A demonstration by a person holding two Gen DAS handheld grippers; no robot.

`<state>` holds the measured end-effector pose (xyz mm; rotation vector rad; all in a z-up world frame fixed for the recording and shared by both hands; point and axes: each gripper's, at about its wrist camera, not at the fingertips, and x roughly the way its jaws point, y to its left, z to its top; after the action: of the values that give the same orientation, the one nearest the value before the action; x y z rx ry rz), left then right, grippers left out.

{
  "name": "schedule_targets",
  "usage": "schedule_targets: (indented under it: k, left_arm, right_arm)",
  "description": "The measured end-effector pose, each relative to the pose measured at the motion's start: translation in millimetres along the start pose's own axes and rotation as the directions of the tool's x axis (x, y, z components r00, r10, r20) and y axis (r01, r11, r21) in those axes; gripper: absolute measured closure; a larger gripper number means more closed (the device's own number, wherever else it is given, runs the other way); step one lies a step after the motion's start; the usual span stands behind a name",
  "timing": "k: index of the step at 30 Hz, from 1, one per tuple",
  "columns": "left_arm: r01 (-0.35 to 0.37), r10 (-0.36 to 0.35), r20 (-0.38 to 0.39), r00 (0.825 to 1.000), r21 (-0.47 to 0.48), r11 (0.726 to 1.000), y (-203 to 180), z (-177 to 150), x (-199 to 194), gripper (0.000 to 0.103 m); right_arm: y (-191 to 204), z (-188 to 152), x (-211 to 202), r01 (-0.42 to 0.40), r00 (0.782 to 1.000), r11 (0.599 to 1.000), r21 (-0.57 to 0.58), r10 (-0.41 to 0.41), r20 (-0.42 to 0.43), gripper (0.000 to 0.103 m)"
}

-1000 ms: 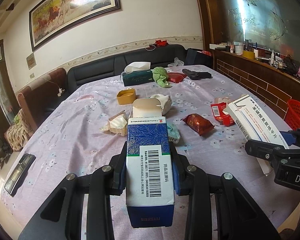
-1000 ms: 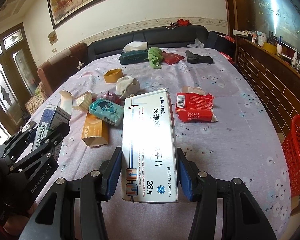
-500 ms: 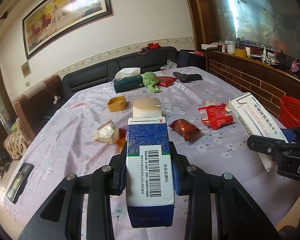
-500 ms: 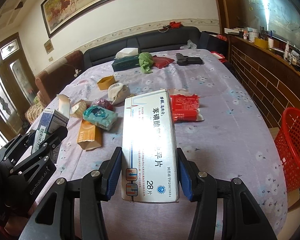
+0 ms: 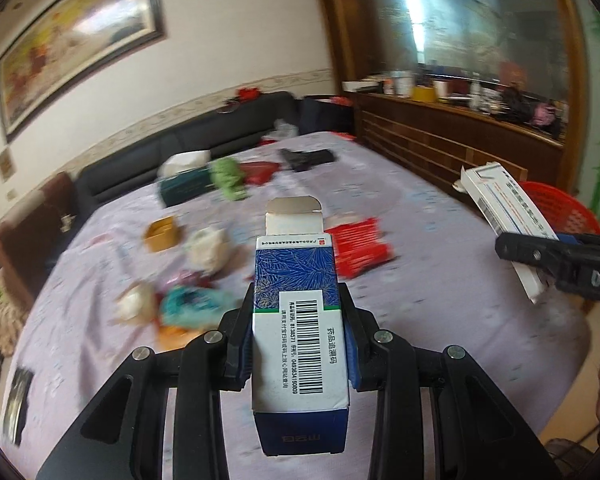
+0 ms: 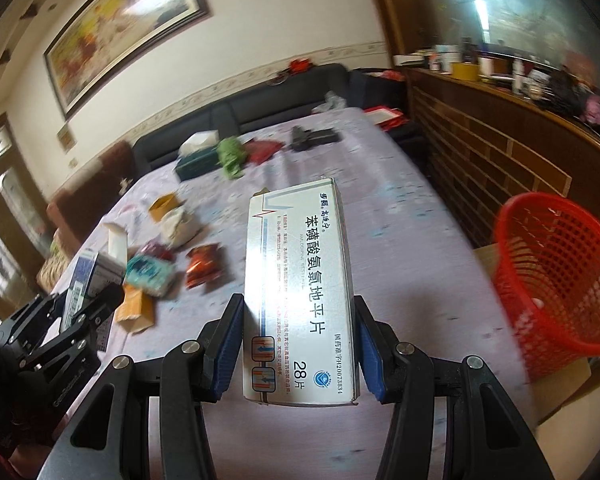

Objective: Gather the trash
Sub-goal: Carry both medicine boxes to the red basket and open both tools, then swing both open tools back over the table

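My left gripper [image 5: 298, 332] is shut on a blue and white medicine box [image 5: 298, 304] with an open top flap, held above the table. The right gripper [image 6: 300, 332] is shut on a long white pill box [image 6: 298, 280] with blue print. Each gripper also shows at the edge of the other's view: the right gripper with the white pill box [image 5: 508, 220], and the left gripper with the blue box [image 6: 88, 280]. A red mesh basket [image 6: 556, 272] stands off the table's right side, lower than the tabletop. Loose wrappers [image 6: 204, 264] and crumpled paper [image 6: 178, 224] lie on the table.
The table has a lilac flowered cloth [image 6: 400, 240]. On it lie a red packet [image 5: 358, 246], a teal packet [image 6: 150, 274], an orange box [image 6: 164, 206], a tissue box [image 6: 196, 156], a green rag [image 6: 230, 156] and a black object [image 6: 312, 136]. A dark sofa and wooden counter border it.
Both grippers, still holding their boxes, have swung rightward and rolled, so the red basket has come into the right wrist view at the right. The items on the table stay put.
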<state>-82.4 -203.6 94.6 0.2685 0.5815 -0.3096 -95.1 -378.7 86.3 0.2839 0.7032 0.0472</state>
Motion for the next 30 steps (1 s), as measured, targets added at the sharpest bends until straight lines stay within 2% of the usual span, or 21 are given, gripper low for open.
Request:
schedule_targets:
  k: [4,6,10,11,14,20,24,25,26,27,28,30]
  left_arm:
    - [0.118,-0.118,-0.017,0.993,0.039,0.992,-32.3,17.5,6.2,0.070]
    - [0.192,-0.190,-0.032,0.981,0.055,0.980,-51.3,27.4,10.1,0.070]
    - [0.337,-0.332,-0.075,0.940,0.072,0.939,-93.0,47.2,20.0,0.070]
    - [0.379,-0.372,-0.089,0.924,0.070,0.923,-105.2,53.1,23.4,0.069]
    - [0.450,-0.441,-0.113,0.890,0.079,0.889,-138.9,67.2,30.2,0.069]
    - [0.552,-0.534,-0.167,0.829,0.089,0.829,-205.0,91.4,54.0,0.069]
    - [0.579,-0.560,-0.173,0.810,0.090,0.811,-236.3,104.2,69.1,0.068]
    - [0.584,-0.564,-0.178,0.806,0.086,0.808,-242.9,107.3,74.6,0.064]
    - [0.591,-0.572,-0.183,0.800,0.074,0.803,-249.1,109.9,81.0,0.050]
    - [0.593,-0.575,-0.184,0.797,0.065,0.802,-251.3,111.1,84.1,0.046]
    - [0.591,-0.573,-0.183,0.799,0.061,0.805,-252.4,111.0,85.4,0.046]
    - [0.591,-0.572,-0.190,0.798,0.059,0.805,-252.4,109.3,86.9,0.046]
  right_arm:
    - [-45.3,7.1,-19.9,0.055,0.997,0.995,0.087,-0.059,0.044,0.047]
    - [-70.3,8.8,-32.4,0.088,0.993,0.987,0.134,-0.098,0.066,0.047]
    - [-125.0,10.7,-58.9,0.165,0.977,0.960,0.226,-0.192,0.098,0.047]
    - [-136.1,11.2,-64.1,0.180,0.973,0.952,0.246,-0.210,0.100,0.047]
    - [-169.4,13.6,-77.9,0.214,0.961,0.931,0.297,-0.254,0.105,0.047]
    - [-220.2,18.8,-83.9,0.239,0.952,0.897,0.371,-0.292,0.092,0.047]
    - [-245.5,20.0,-77.5,0.227,0.959,0.886,0.404,-0.276,0.066,0.046]
    - [-248.2,23.2,-71.6,0.233,0.959,0.884,0.406,-0.279,0.058,0.045]
    - [-252.2,24.5,-68.6,0.240,0.957,0.882,0.406,-0.284,0.051,0.045]
    - [-256.5,25.8,-66.0,0.242,0.957,0.882,0.405,-0.285,0.050,0.043]
    - [-260.3,26.2,-64.5,0.244,0.957,0.881,0.405,-0.286,0.048,0.040]
    - [-267.7,23.9,-66.9,0.255,0.953,0.872,0.417,-0.300,0.044,0.039]
